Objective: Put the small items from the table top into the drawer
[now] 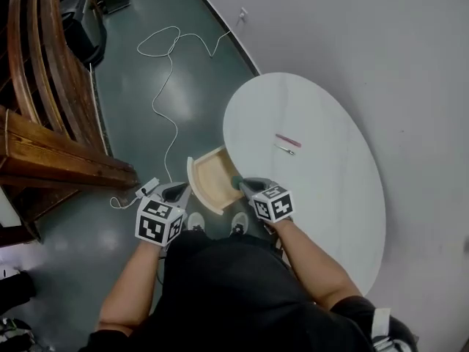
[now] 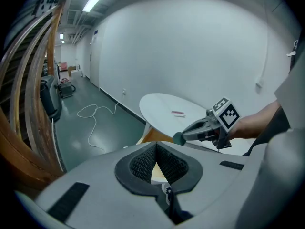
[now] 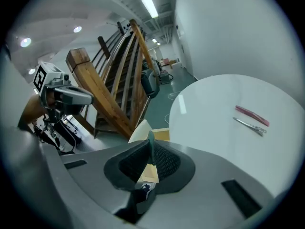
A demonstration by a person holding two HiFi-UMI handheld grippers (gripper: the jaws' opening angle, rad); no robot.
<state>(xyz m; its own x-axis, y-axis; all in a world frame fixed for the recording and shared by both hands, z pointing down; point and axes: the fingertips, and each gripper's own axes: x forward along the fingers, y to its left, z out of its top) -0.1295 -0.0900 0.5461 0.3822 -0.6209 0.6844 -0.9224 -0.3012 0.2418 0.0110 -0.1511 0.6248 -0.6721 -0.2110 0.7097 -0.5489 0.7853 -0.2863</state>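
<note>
**Head view.** The right gripper is pinching a green item at the inner end of the open drawer, close to the rim of the round white table. The left gripper is hanging just off the drawer's curved front, above the floor. A pink stick and a thin metal tool are lying side by side on the table top, well apart from every edge. Open floor is lying to the left of the drawer, with a white cable crossing it and a wooden staircase bounding it. A wall is running close behind the table.

**Left gripper view.** The jaws are meeting at their tips with nothing between them. The green item is showing as a round blob at the right gripper's tip, just below the table rim.

**Right gripper view.** The pads are pressing on the green item, which is showing edge-on as a thin upright sliver. The drawer's wooden floor is showing beyond the jaws, and the table rim is curving just to the right.
</note>
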